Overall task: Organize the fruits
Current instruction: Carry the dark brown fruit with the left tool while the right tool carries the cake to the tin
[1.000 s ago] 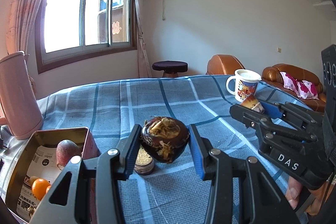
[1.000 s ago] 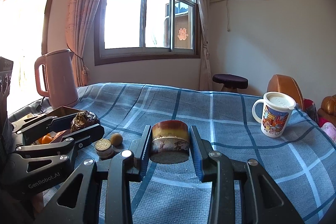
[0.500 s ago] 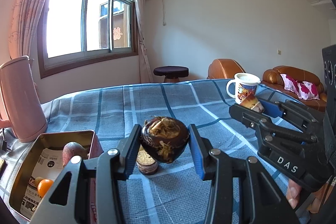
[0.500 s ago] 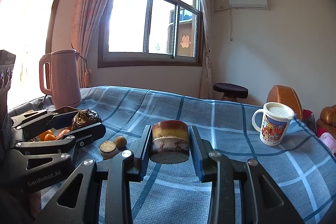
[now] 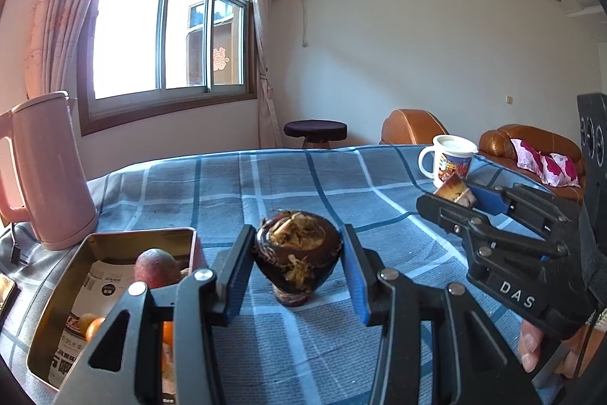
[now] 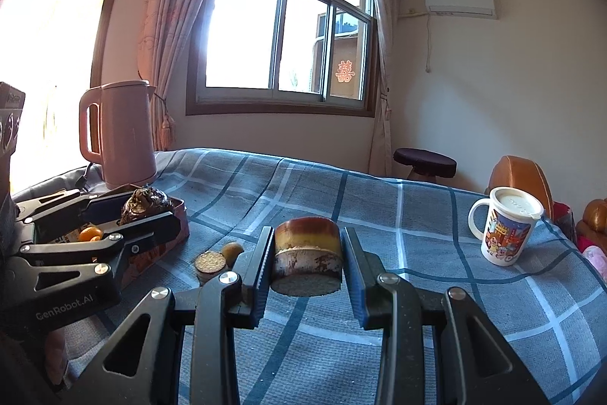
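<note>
My left gripper (image 5: 297, 241) is shut on a dark brown, bulb-shaped fruit (image 5: 297, 257) with dry husk on top, held above the blue checked cloth just right of an open tin box (image 5: 140, 234). The box holds a reddish fruit (image 5: 157, 262) and small orange fruits (image 5: 95, 327). My right gripper (image 6: 307, 240) is shut on a short brown-and-yellow cylinder of fruit (image 6: 307, 253). In the right wrist view the left gripper (image 6: 148, 211) with its dark fruit (image 6: 146, 202) hangs over the near end of the box (image 6: 182, 228).
A cut round piece (image 6: 209, 262) and a small brown fruit (image 6: 232, 249) lie on the cloth (image 6: 379, 215) beside the box. A pink kettle (image 6: 117, 135) stands behind the box, a lidded printed mug (image 6: 506, 230) at the right. Sofa and stool lie beyond the table.
The left gripper has carried the dark fruit leftward, closer to the tin box. The right gripper has held its cylinder piece in place.
</note>
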The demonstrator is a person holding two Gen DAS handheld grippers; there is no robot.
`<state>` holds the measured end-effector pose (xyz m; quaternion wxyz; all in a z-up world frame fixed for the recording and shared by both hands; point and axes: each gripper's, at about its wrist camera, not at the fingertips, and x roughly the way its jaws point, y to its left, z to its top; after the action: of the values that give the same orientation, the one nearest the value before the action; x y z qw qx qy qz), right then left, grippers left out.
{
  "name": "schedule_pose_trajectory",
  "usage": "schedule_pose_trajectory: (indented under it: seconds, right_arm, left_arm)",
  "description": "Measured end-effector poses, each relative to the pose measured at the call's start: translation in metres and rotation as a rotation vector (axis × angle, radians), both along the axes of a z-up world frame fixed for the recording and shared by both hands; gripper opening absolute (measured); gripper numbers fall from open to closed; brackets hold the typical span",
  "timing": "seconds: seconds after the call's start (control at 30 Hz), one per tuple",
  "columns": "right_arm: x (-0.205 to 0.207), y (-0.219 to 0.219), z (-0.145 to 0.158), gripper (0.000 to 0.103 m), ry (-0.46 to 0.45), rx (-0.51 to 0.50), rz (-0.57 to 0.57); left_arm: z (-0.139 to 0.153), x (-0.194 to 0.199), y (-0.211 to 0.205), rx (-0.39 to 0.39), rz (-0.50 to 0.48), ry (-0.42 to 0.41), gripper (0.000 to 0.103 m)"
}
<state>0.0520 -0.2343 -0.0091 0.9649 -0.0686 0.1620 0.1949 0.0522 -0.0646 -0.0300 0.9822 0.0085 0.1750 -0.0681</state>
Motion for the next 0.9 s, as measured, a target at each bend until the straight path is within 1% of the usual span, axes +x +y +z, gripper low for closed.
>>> schedule_pose_trajectory:
  seconds: [0.23,0.47,0.7,0.9]
  right_arm:
    - [-0.001,0.02,-0.002,0.037,0.028,-0.012,0.049]
    - [-0.005,0.042,-0.004,0.037,0.034,-0.03,0.093]
    - [-0.004,0.057,-0.003,0.037,0.058,-0.013,0.128]
    - [-0.007,0.069,-0.001,0.037,0.06,-0.014,0.154]
  left_arm:
    - [0.0,-0.002,0.018,-0.006,0.034,-0.003,0.046]
    - [-0.001,-0.006,0.034,-0.004,0.061,-0.007,0.046]
    - [-0.001,-0.009,0.05,-0.011,0.093,-0.005,0.046]
    - [-0.001,-0.011,0.064,-0.016,0.119,-0.002,0.046]
